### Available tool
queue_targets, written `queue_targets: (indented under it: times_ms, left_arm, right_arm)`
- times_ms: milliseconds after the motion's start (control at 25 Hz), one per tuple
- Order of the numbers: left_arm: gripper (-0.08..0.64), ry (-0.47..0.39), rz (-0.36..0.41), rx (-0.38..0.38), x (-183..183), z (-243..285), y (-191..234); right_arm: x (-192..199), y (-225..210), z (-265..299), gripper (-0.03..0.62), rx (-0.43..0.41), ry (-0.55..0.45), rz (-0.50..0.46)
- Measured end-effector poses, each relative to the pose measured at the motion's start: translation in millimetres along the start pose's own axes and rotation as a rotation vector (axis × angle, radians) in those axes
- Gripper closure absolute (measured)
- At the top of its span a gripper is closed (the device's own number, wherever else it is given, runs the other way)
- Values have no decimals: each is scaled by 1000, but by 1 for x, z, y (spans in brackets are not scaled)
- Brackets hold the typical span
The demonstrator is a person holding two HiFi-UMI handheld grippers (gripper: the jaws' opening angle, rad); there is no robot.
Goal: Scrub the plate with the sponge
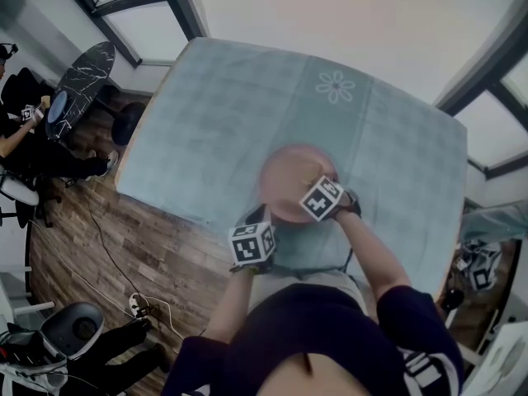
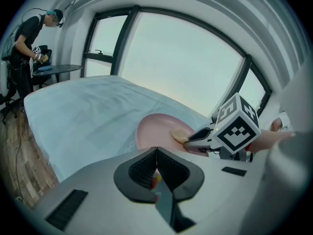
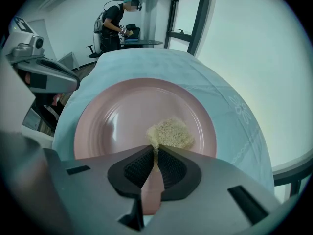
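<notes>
A round pink plate [image 1: 285,172] [image 3: 122,116] lies on a table under a pale teal cloth [image 1: 214,122], near its front edge. My right gripper [image 3: 155,150] is over the plate's near side and is shut on a yellowish sponge [image 3: 170,132], which rests on the plate's inner surface. From the left gripper view the sponge [image 2: 180,136] shows at the right gripper's tips on the plate [image 2: 154,126]. My left gripper [image 2: 156,151] hangs shut by the table's front edge, left of the plate and apart from it, with nothing held.
A flower print [image 1: 336,87] marks the cloth behind the plate. A person [image 3: 115,18] stands at a dark oval table [image 1: 78,81] far left. A power strip and cables [image 1: 140,305] lie on the wooden floor. Windows run along the table's far side.
</notes>
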State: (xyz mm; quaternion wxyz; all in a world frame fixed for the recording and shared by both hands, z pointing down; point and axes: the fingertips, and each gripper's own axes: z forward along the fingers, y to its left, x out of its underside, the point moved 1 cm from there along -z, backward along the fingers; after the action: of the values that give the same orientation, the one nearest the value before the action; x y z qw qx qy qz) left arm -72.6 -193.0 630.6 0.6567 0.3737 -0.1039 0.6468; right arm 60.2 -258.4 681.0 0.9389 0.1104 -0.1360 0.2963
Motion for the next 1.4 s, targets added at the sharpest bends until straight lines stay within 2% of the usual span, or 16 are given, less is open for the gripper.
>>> queue_targets:
  times_ms: [720, 1400]
  left_arm:
    - [551, -13, -21, -23, 2, -3, 5]
    - [551, 3, 6, 6, 0, 5, -12]
  right_arm:
    - [-26, 19, 7, 557, -23, -14, -98]
    - [-15, 58, -5, 557, -114, 0, -193]
